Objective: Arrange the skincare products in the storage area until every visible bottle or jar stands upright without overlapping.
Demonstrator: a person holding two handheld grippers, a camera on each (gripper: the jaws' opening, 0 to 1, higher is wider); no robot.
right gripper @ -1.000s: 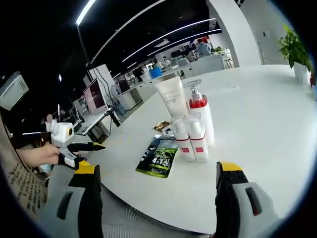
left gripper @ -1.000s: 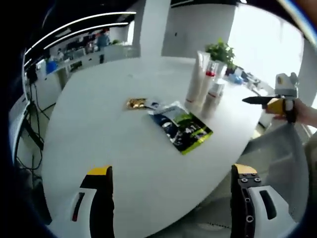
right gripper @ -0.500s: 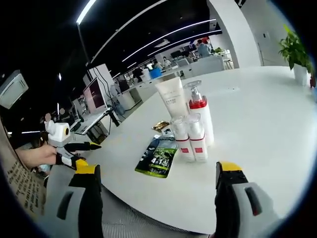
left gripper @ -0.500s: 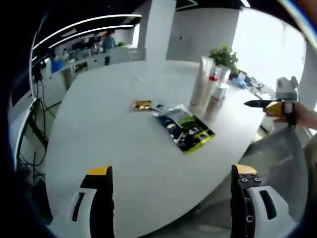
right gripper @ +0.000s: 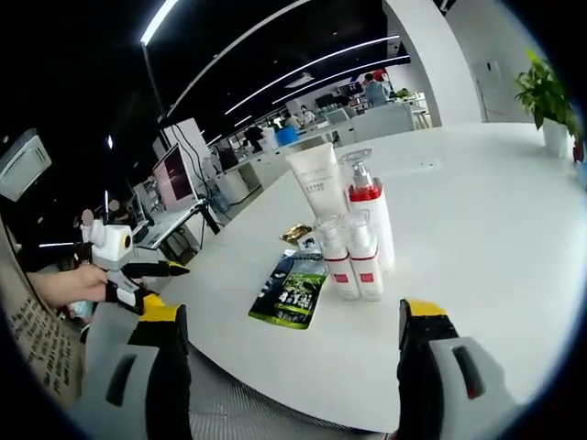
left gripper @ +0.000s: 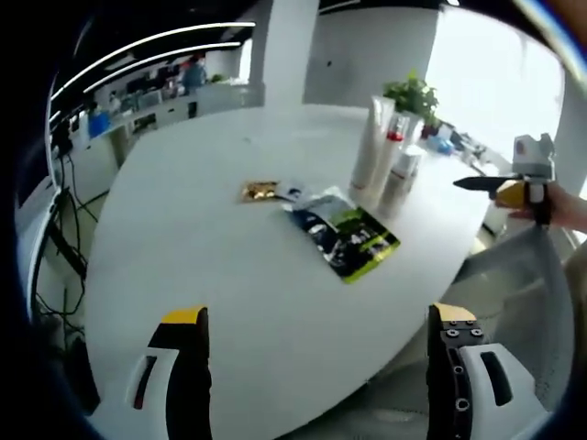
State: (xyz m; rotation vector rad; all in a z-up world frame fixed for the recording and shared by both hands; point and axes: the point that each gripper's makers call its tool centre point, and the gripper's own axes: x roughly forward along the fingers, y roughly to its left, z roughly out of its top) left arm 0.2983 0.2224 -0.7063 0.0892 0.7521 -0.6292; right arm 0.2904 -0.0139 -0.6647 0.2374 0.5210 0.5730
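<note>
On the round white table (right gripper: 477, 229) stands a tight group of skincare products: a tall white tube (right gripper: 316, 183), a pump bottle with a red collar (right gripper: 369, 215) and two small clear-capped bottles with red labels (right gripper: 358, 261). In the left gripper view the same group (left gripper: 385, 156) stands upright at the table's far right. A green-and-black sachet (left gripper: 350, 236) lies flat beside a small gold packet (left gripper: 258, 191). My left gripper (left gripper: 316, 367) is open, short of the table's near edge. My right gripper (right gripper: 289, 367) is open and empty, off the table edge; it also appears as the other gripper (left gripper: 514, 188) in the left gripper view.
A potted green plant (left gripper: 413, 96) stands behind the bottles. The left gripper (right gripper: 128, 270), held by a hand, shows at the left of the right gripper view. Desks, monitors and people fill the office background (right gripper: 275, 133). Wide bare tabletop lies left of the sachets.
The left gripper view has shifted slightly with the hand. Bottles, tube and sachets stay where they were. Both grippers remain open.
</note>
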